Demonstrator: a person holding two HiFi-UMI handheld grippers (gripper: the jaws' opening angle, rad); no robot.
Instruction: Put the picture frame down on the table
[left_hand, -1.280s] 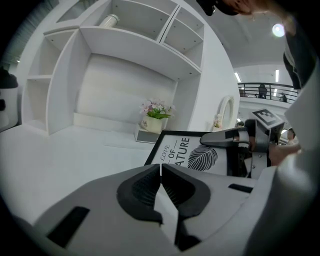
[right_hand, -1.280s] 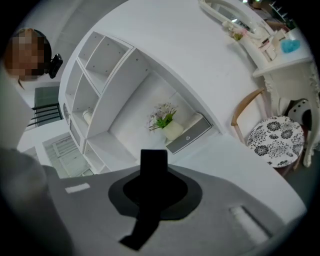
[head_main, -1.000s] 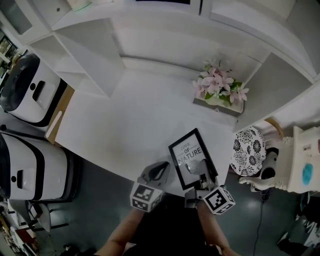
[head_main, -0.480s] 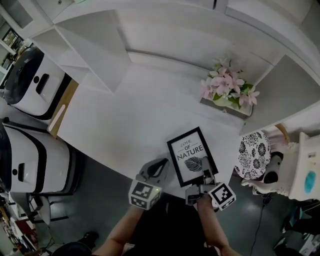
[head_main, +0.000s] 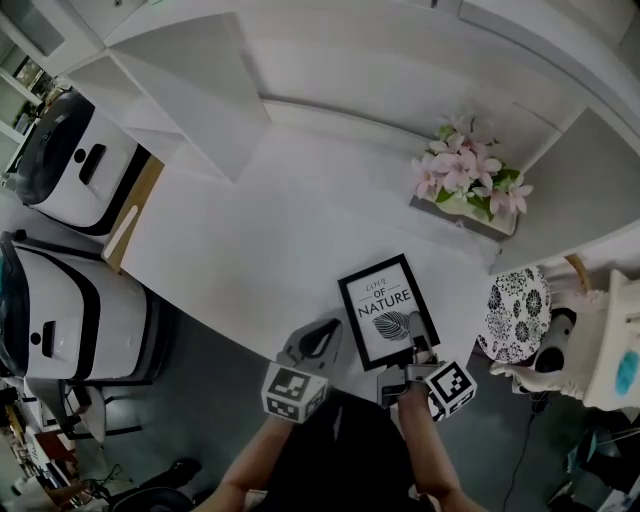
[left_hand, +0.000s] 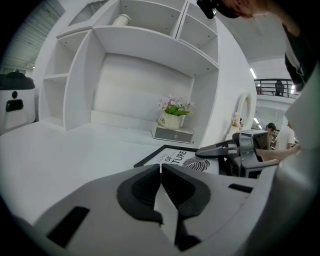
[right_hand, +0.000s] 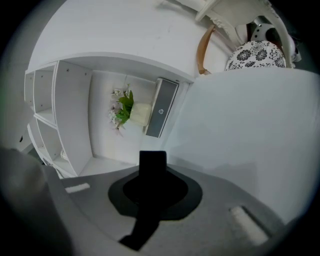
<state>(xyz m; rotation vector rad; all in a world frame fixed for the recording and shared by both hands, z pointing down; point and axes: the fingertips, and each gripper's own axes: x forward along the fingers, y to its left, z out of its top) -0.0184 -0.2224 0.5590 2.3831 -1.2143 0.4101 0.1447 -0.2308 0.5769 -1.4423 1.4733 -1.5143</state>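
**Frame low at the bench's front edge, in my right hand-held gripper**

The white bench (head_main: 250, 230) filled most of what I saw, with a white shelf unit (head_main: 180, 80) standing along its back. The picture frame (head_main: 387, 310) was over the bench's front part, right of the middle and close to the edge nearest me. It lay low and nearly flat. I could not tell whether its near end had touched the surface.

My right hand-held gripper (head_main: 417, 352) was at the frame's near right corner, its jaws clamped on the black border. In the right gripper view that dark edge stood between the closed jaws. My left hand-held gripper (head_main: 322, 337) hung just beside the frame's left side, at the bench's front edge. It touched nothing, and its jaws were pressed together with nothing between them.

The frame was upright in format, turned a little askew to the bench edge. It had a thin black border around a white sheet printed with "OF NATURE" and a dark leaf drawing below the words.

Pink flowers (head_main: 468, 175) stood on a small drawer box (left_hand: 172, 133) at the back right, well apart from the frame.
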